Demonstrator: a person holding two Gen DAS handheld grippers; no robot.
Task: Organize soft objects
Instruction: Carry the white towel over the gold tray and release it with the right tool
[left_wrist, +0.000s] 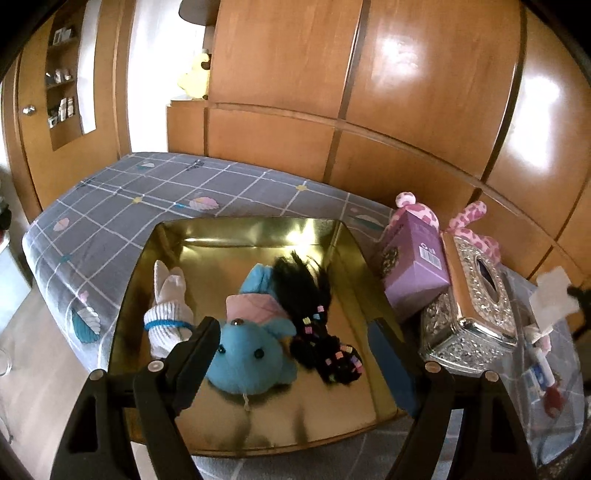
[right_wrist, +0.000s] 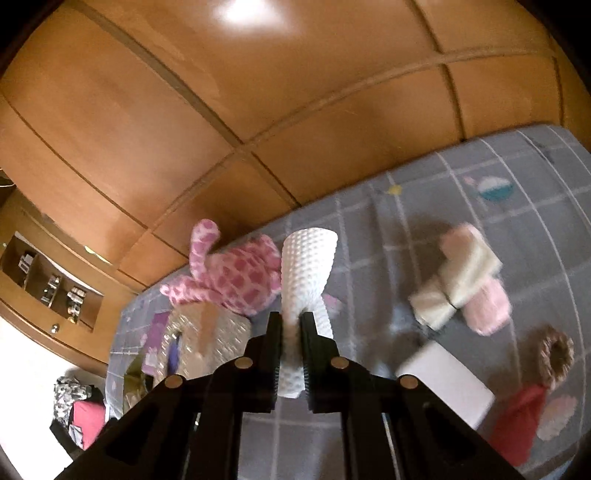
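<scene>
On the bed (left_wrist: 110, 206), under a grey checked sheet, sits a gold tray (left_wrist: 347, 258), wood panelling behind. Inside the tray, left to right: a white sock roll (left_wrist: 168, 314) with a blue band, a blue plush (left_wrist: 247, 354) in a pink cap, and a black wig (left_wrist: 317, 325) with coloured beads. The plush and wig touch; the sock roll lies just beside the plush. The left tool (left_wrist: 295, 354) hangs over the tray's near side, jaws spread wide, nothing between them; the plush shows in the gap below.

Right of the tray stand a purple box (left_wrist: 417, 269) and a silver tissue box (left_wrist: 480, 295), touching. A pink spotted plush (left_wrist: 472, 221) lies behind them against the panelling.

Right tool (right_wrist: 291, 325): jaws pressed together on a white knobbly cloth (right_wrist: 306, 262), pinched at its lower part, the free end standing up above the fingers. It is held clear above the sheet. Past it, the pink spotted plush (right_wrist: 236, 280) is at left. At right, on the sheet, lie a bundle of cream and pink rolls (right_wrist: 465, 288), a white pad (right_wrist: 447, 384), a brown scrunchie (right_wrist: 554, 354) and a red item (right_wrist: 521, 424), blurred.
</scene>
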